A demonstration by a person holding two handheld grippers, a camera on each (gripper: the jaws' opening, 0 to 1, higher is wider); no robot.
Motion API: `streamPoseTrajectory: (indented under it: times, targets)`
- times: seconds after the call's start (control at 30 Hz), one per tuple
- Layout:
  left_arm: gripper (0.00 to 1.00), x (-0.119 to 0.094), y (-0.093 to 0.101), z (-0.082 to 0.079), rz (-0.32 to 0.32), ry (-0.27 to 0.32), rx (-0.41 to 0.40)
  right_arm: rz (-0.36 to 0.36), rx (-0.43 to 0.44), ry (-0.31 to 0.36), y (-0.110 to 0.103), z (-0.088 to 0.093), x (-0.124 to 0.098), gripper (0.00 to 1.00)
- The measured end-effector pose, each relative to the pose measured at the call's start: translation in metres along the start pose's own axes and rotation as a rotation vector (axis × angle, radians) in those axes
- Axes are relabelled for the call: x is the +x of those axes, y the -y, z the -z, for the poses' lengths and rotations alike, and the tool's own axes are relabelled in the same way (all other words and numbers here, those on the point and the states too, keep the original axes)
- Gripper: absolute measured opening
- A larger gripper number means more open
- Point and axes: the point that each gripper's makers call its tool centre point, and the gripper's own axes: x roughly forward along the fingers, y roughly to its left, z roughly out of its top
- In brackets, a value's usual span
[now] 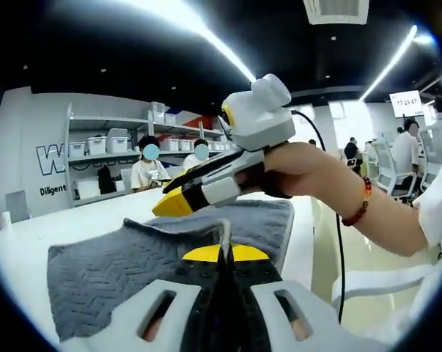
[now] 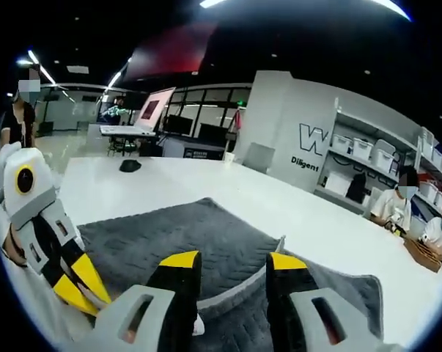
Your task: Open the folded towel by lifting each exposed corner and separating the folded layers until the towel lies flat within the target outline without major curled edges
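A grey towel point(image 1: 111, 271) with a herringbone weave lies on the white table point(image 1: 74, 220), still partly folded, with an upper layer edge point(image 2: 239, 290) running across it. My left gripper point(image 1: 223, 253) is shut on a raised fold of the towel, which stands up thin between its yellow tips. In the right gripper view that same left gripper point(image 2: 75, 290) sits at the towel's left edge. A hand holds my right gripper point(image 2: 233, 262) open just above the towel point(image 2: 184, 235), with nothing between its jaws. The left gripper view shows the right gripper point(image 1: 173, 203) hovering over the towel's far side.
A small dark object point(image 2: 130, 166) lies far off on the table. Shelves with white bins point(image 1: 107, 143) and seated people point(image 1: 149, 169) line the back wall. The table's edge point(image 1: 308, 242) drops to the floor close beside the towel. A cable point(image 1: 338, 242) hangs from the right gripper.
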Motion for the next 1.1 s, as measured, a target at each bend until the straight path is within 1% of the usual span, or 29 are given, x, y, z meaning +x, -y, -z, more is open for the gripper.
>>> streamPoseTrajectory:
  times: [0.27,0.4,0.47,0.5,0.57,0.77,1.0,1.1]
  targets:
    - [0.0,-0.001,-0.001,-0.001,0.001,0.006,-0.002,0.003,0.004,-0.031,0.009,0.0,0.015,0.31]
    - [0.0,-0.002,-0.001,-0.002,0.003,0.009,-0.007,-0.005,0.019,-0.04,0.012,0.001,0.021,0.31]
    - [0.0,-0.002,-0.001,-0.003,0.004,0.011,-0.005,-0.004,0.025,-0.048,0.014,0.003,0.025,0.31]
    - [0.0,-0.002,-0.001,-0.003,0.005,0.011,-0.005,-0.001,0.032,-0.064,0.016,0.006,0.029,0.31]
    - [0.0,-0.002,-0.001,-0.003,0.005,0.013,-0.005,0.001,0.032,-0.068,0.017,0.007,0.031,0.31]
    - [0.0,-0.001,0.0,-0.004,0.005,0.014,0.009,0.01,0.029,-0.113,0.021,0.013,0.043,0.3]
    - [0.0,-0.002,0.0,-0.006,0.007,0.02,0.006,0.014,0.026,-0.153,0.026,0.018,0.057,0.3]
    - [0.0,-0.002,0.001,-0.006,0.012,0.021,0.004,0.016,0.023,-0.16,0.027,0.02,0.06,0.3]
